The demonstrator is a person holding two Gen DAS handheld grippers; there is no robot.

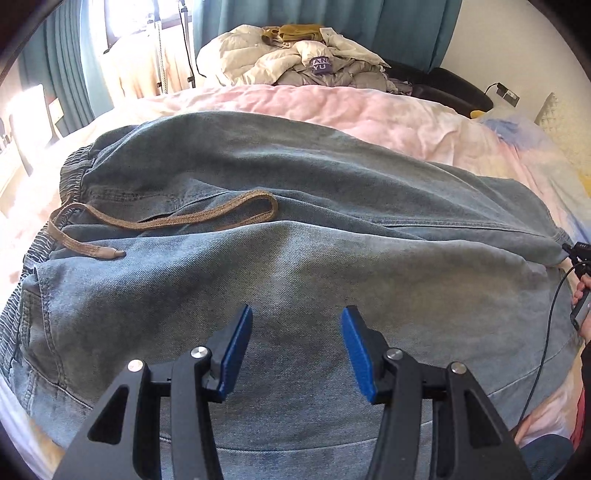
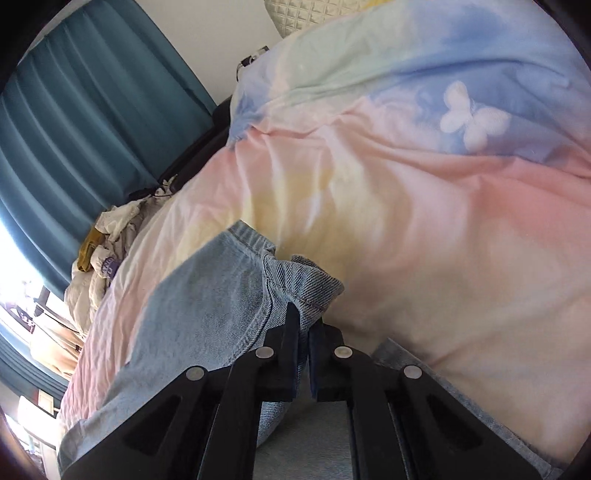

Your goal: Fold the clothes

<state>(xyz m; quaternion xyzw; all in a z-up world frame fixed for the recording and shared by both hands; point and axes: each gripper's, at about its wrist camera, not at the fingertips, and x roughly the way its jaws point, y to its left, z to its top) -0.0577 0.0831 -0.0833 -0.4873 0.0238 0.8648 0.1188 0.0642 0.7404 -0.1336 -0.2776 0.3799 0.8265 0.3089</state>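
Presently the right gripper (image 2: 303,328) is pinching the hem of the jeans (image 2: 207,306) tightly; the left gripper (image 1: 295,332) is hovering half open over denim, gripping nothing.

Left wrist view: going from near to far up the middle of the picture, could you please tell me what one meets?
left gripper → jeans → pink bedcover → heap of pale clothes → teal curtain
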